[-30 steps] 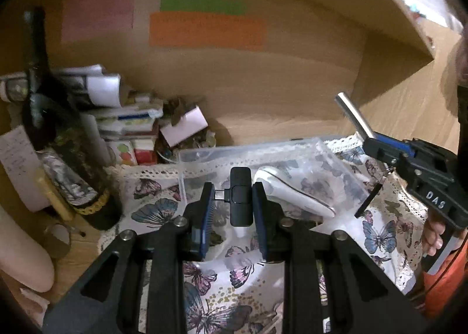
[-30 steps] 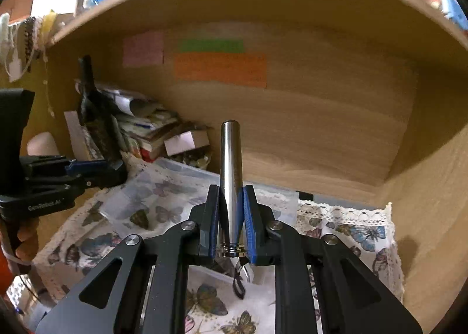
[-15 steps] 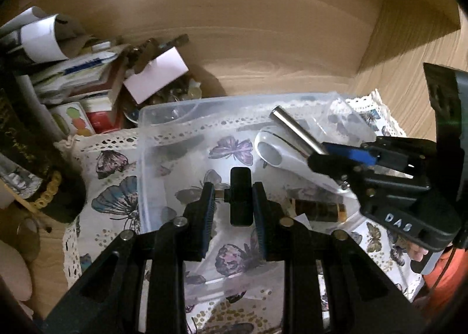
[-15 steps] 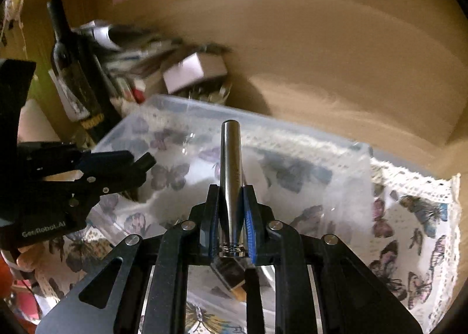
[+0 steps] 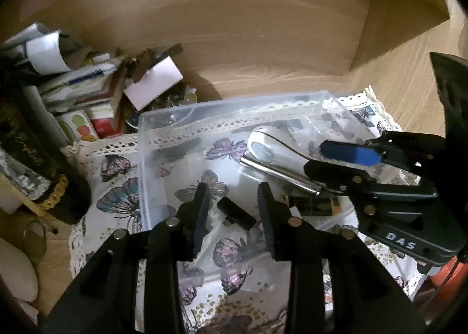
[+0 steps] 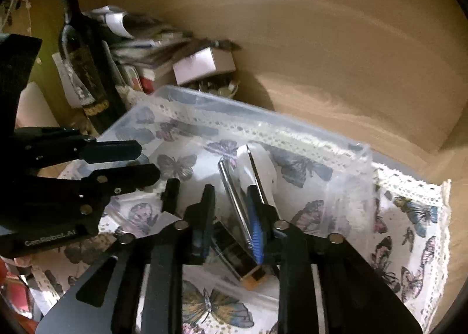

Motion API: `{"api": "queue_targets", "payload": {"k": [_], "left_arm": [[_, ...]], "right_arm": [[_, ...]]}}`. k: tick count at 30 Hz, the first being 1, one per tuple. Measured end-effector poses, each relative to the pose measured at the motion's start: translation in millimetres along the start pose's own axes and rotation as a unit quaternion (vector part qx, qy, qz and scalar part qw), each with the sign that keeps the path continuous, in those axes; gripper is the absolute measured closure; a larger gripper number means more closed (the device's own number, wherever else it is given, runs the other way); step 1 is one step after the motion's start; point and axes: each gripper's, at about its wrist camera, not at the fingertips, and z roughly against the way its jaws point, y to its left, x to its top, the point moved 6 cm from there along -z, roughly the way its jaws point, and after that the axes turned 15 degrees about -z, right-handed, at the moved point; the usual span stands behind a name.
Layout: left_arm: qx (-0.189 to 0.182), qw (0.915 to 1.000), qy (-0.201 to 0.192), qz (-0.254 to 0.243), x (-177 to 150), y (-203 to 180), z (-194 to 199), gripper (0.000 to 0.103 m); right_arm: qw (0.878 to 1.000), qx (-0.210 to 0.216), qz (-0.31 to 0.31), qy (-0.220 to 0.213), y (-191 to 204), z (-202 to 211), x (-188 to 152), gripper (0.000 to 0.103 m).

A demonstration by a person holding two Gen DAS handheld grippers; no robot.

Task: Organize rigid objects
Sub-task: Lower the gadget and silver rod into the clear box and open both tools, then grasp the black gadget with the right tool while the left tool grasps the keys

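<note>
Left gripper (image 5: 232, 202) spread wide over clear bin (image 5: 234, 103), black dongle (image 5: 236, 213) loose below, right gripper (image 6: 231, 208) parted (metal cylinder (image 6: 234, 196) unclamped).

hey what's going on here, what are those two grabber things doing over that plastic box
A person is sorting small hard items into a clear plastic bin on a butterfly-print cloth, with a handheld gripper in each hand. The left gripper has its jaws open, and a small black adapter lies loose in the bin between them. The right gripper is open too, and a silver metal cylinder rests inside the bin against a white device. A dark bottle stands beside the bin.
</note>
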Motion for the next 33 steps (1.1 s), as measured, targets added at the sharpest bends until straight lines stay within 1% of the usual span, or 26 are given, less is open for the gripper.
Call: {"api": "queue_targets", "payload": {"k": [1, 4, 6, 7, 8, 10, 12, 14, 16, 20, 22, 28, 33], "left_arm": [[-0.001, 1.0, -0.002, -0.001, 0.0, -0.2, 3.6, 0.069], [0.007, 0.9997, -0.02, -0.008, 0.1, -2.5, 24.8, 0.067], [0.014, 0.9993, -0.034, -0.01, -0.6, -4.6, 39.2, 0.06], [0.018, 0.9989, -0.043, -0.011, -1.7, -5.7, 47.8, 0.054], [0.022, 0.9985, -0.049, -0.012, -2.7, -6.8, 54.1, 0.051], [0.03, 0.9976, -0.06, -0.016, -7.1, -9.2, 67.7, 0.047], [0.034, 0.9973, -0.064, -0.016, -13.9, -11.1, 78.2, 0.042], [0.035, 0.9973, -0.063, -0.011, -22.7, -11.5, 85.3, 0.03], [0.034, 0.9975, -0.061, -0.004, -33.3, -13.7, 92.5, 0.026], [0.034, 0.9983, -0.047, -0.005, -57.7, -19.5, 98.1, 0.02], [0.033, 0.9987, -0.038, -0.004, -69.7, -21.4, 96.8, 0.02], [0.017, 0.9998, 0.007, 0.008, -111.2, -25.8, 82.2, 0.02], [0.0, 0.9994, 0.03, 0.016, -131.1, -28.6, 73.2, 0.02]], "right_arm": [[1.0, 0.0, -0.001, -0.008, 0.4, 6.6, 0.8, 0.071], [0.999, -0.001, -0.005, -0.032, 3.8, 28.6, 1.7, 0.063], [0.999, 0.001, -0.008, -0.048, 6.6, 43.5, 0.1, 0.057], [0.998, 0.004, -0.01, -0.054, 8.6, 51.6, -2.4, 0.053], [0.998, 0.006, -0.012, -0.059, 10.1, 57.8, -5.3, 0.051], [0.998, 0.01, -0.015, -0.067, 13.1, 67.6, -12.5, 0.042], [0.997, 0.008, -0.016, -0.072, 16.2, 74.2, -22.7, 0.038], [0.997, 0.003, -0.015, -0.072, 19.7, 77.2, -34.3, 0.033], [0.998, 0.001, -0.021, -0.066, 22.8, 77.2, -47.2, 0.028], [0.999, 0.01, -0.029, -0.042, 29.8, 71.1, -74.9, 0.023], [0.999, 0.014, -0.032, -0.025, 34.0, 64.4, -87.5, 0.023], [0.999, 0.013, -0.03, 0.025, 44.4, 41.2, -122.6, 0.023], [0.998, 0.014, -0.037, 0.053, 51.4, 26.5, -140.3, 0.023]]}}
